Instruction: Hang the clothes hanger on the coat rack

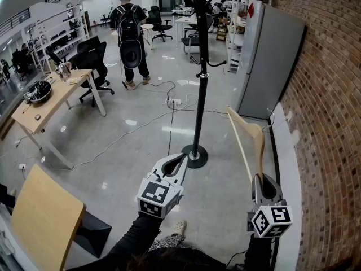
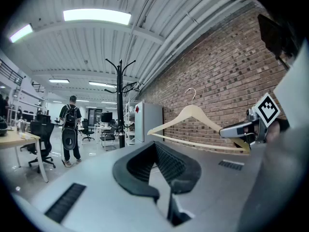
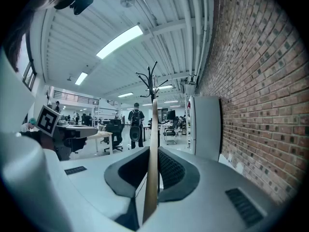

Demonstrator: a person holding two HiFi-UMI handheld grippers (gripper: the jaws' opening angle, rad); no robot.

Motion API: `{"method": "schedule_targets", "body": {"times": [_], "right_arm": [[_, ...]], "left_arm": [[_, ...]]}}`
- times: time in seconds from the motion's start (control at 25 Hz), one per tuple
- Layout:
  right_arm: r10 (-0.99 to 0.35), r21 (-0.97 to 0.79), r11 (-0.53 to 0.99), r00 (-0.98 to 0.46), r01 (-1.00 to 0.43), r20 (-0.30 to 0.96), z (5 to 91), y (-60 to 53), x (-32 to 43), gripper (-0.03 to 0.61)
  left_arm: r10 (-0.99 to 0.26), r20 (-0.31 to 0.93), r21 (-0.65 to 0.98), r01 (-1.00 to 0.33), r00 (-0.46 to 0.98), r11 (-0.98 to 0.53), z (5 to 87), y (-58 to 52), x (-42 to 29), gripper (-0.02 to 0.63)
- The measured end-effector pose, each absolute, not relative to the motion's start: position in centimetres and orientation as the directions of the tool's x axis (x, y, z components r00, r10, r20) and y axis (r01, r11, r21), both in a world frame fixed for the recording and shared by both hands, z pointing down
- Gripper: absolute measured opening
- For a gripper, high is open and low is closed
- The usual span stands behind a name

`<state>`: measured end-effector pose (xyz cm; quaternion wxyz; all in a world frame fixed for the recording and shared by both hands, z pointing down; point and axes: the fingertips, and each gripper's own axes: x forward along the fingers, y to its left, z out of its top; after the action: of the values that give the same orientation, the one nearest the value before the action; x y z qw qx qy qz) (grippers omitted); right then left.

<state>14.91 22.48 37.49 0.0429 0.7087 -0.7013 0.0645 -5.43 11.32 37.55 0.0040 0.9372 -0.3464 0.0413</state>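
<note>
Beside the brick wall [image 1: 327, 95], right gripper [image 1: 260, 177] pinching the wooden hanger [image 1: 249, 131] by one end, held in the air near the black coat rack [image 1: 199, 95], left gripper [image 1: 181, 157] pressed together, empty.

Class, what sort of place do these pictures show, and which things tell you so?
Probably an open-plan office or lab workspace: wooden desks with black office chairs, metal shelving, and a coat rack near a brick wall.
</note>
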Motion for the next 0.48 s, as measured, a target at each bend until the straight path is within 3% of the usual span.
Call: {"method": "schedule_targets", "body": {"times": [0.48], "right_arm": [[-0.984, -0.005, -0.018, 0.016, -1.0, 0.177, 38.6, 9.0, 15.4, 0.06]], "left_arm": [[-0.642, 0.088, 0.044, -0.647, 0.761, -0.761, 38.4, -3.0, -5.7, 0.006]]}}
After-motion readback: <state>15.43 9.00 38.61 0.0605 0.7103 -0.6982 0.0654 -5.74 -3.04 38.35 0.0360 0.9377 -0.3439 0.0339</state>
